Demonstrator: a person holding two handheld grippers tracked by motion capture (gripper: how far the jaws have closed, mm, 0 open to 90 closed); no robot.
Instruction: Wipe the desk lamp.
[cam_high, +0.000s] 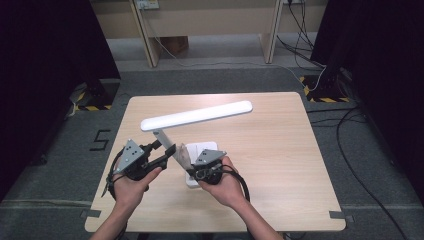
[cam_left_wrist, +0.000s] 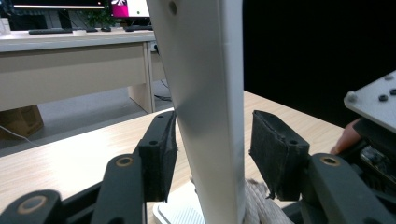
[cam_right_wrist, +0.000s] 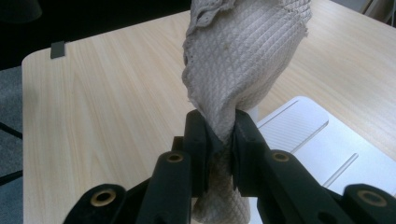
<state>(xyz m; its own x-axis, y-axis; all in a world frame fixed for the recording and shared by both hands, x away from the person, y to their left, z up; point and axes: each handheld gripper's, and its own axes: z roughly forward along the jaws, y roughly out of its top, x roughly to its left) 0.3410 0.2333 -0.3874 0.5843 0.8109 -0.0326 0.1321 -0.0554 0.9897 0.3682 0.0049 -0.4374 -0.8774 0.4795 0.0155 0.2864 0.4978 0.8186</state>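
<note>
The right gripper (cam_right_wrist: 219, 135) is clenching a beige cloth (cam_right_wrist: 243, 60) between its jaws. The left gripper (cam_left_wrist: 210, 154) is straddling the lamp's white stem (cam_left_wrist: 205, 93) (left pad touching, right pad apart), at the desk's (cam_high: 280, 150) seven o'clock.
</note>
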